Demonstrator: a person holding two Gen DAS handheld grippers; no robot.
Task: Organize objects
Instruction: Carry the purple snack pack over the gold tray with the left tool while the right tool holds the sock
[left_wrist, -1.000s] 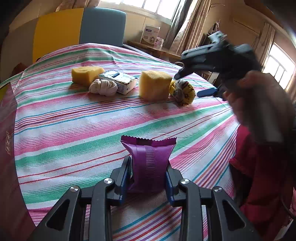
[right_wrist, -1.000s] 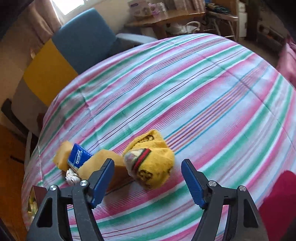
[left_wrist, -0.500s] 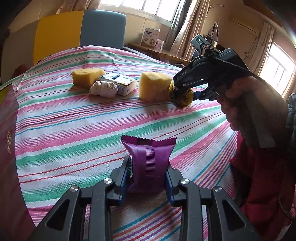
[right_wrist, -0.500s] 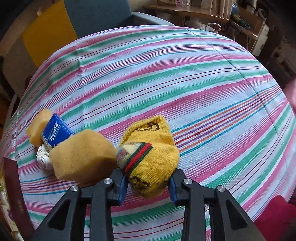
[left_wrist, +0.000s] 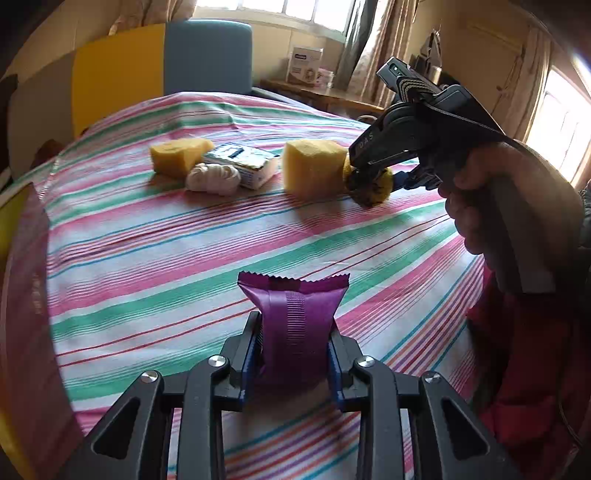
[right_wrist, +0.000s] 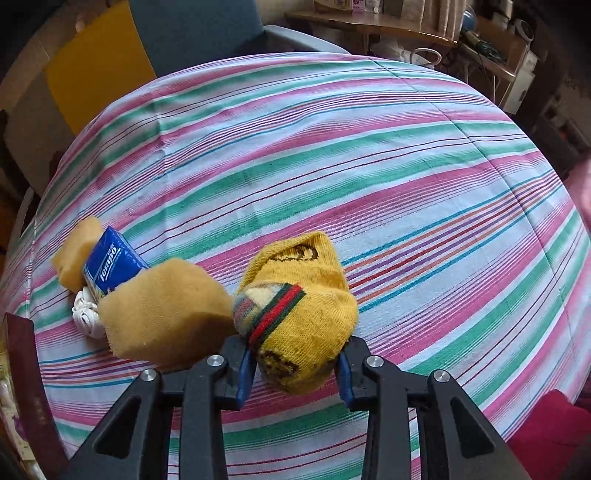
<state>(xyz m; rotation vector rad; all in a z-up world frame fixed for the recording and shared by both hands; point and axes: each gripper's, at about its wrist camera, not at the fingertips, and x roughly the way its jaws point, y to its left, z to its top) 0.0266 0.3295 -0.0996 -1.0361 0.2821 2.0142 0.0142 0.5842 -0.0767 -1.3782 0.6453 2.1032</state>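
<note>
My left gripper is shut on a purple snack packet and holds it upright above the near part of the striped table. My right gripper is shut on a rolled yellow sock with a red and green band, right beside a yellow sponge. In the left wrist view the right gripper pinches the sock at the far right of the row, next to that sponge.
A row lies on the striped tablecloth: a second yellow sponge, a white rolled bundle and a blue tissue pack. A blue and yellow chair stands behind. A dark red box is at the left edge.
My right gripper came down over the yellow sock and closed on it. My left gripper has kept the purple packet in the same place.
</note>
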